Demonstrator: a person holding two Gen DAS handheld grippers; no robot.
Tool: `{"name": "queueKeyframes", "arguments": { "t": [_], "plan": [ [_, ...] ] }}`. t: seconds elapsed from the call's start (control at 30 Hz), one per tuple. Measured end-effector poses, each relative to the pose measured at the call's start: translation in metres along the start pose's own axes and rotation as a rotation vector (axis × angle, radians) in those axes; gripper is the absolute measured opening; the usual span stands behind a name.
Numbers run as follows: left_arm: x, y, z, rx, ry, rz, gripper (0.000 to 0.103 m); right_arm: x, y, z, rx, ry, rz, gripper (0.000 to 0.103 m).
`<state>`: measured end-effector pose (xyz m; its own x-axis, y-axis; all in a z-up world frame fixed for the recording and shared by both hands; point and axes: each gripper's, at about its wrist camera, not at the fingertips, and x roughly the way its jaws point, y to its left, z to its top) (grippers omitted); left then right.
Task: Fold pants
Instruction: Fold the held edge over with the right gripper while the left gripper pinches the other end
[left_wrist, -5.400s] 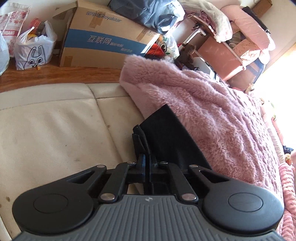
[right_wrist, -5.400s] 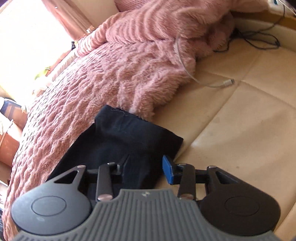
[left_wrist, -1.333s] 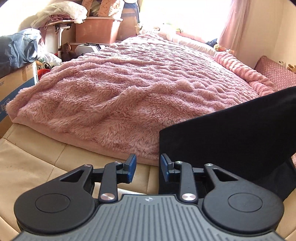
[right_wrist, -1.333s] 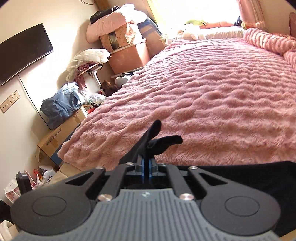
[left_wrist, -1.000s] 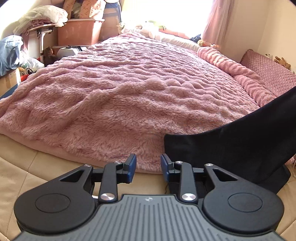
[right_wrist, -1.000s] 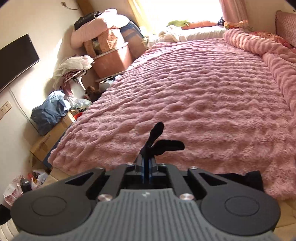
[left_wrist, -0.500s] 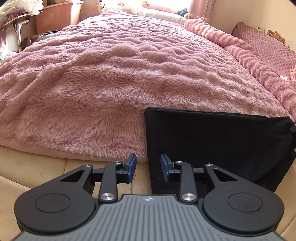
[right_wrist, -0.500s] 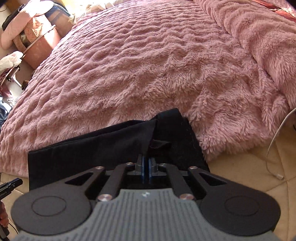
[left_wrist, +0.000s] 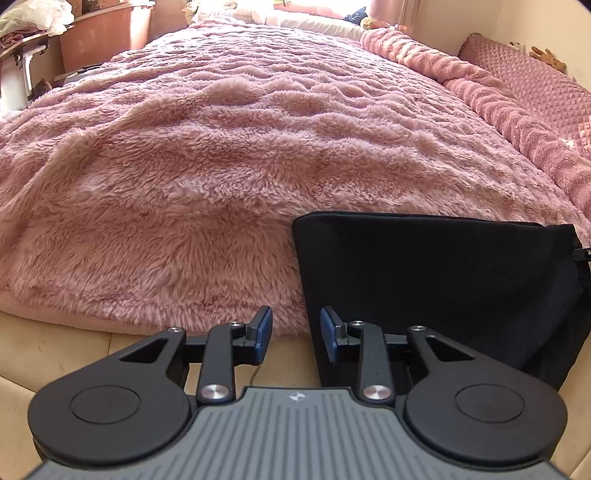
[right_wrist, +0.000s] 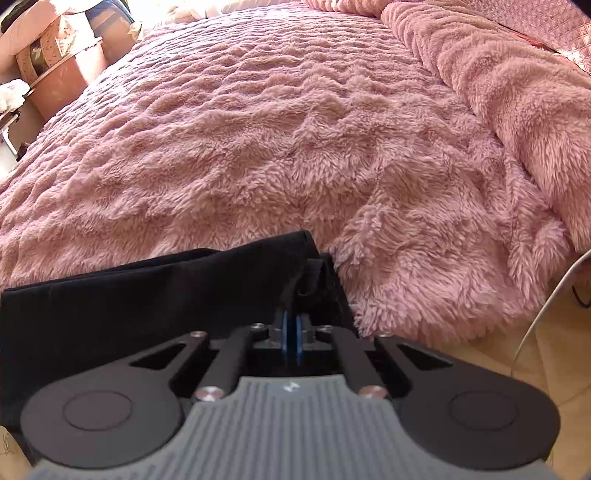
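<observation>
Pink blanket (left_wrist: 207, 155) spreads beyond the pants (right_wrist: 129, 295); right hand-held gripper (right_wrist: 291, 332) pinches them, left hand-held gripper (left_wrist: 295, 334) gapes.

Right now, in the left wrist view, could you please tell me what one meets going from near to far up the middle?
left gripper → black pants → fluffy pink blanket → sunlit window

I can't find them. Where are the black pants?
In the left wrist view, the pants lie at lower right on the pink blanket's near edge; the right gripper pinches one corner.

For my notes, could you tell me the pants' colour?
Plain black pants; clearest in the left wrist view.
</observation>
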<state>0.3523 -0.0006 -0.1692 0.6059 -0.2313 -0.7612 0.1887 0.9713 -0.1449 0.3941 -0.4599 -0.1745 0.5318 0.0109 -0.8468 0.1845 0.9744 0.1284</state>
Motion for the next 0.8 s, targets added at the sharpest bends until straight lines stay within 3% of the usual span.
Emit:
{"name": "queueKeyframes", "arguments": {
  "t": [0.07,0.17,0.2,0.3,0.33,0.47,0.63,0.8],
  "plan": [
    [0.002,-0.003,0.006,-0.007,-0.012,-0.008,0.035,0.003,0.004,-0.003,-0.058,-0.018,-0.068,0.010],
    [0.003,-0.009,0.017,0.005,-0.036,-0.014,0.035,0.004,0.004,-0.006,-0.122,-0.040,-0.250,0.011],
    [0.003,-0.011,0.020,0.011,-0.043,-0.014,0.035,0.000,0.001,-0.007,-0.116,-0.052,-0.263,0.011],
    [0.005,-0.012,0.029,0.006,-0.055,-0.010,0.036,-0.020,-0.009,-0.014,-0.052,-0.089,-0.187,0.011],
    [0.006,-0.010,0.029,-0.010,-0.054,-0.012,0.041,-0.028,-0.012,-0.018,-0.019,-0.105,-0.171,0.014],
    [-0.001,0.008,0.015,-0.141,-0.065,-0.097,0.063,-0.054,-0.029,-0.043,0.171,-0.154,-0.039,0.039],
    [-0.008,0.035,-0.021,-0.290,-0.044,-0.157,0.068,-0.058,-0.043,-0.091,0.415,-0.174,0.090,0.074],
    [0.000,0.043,-0.048,-0.411,0.009,-0.240,0.068,-0.038,-0.049,-0.126,0.615,-0.144,0.195,0.074]
  ]
}}
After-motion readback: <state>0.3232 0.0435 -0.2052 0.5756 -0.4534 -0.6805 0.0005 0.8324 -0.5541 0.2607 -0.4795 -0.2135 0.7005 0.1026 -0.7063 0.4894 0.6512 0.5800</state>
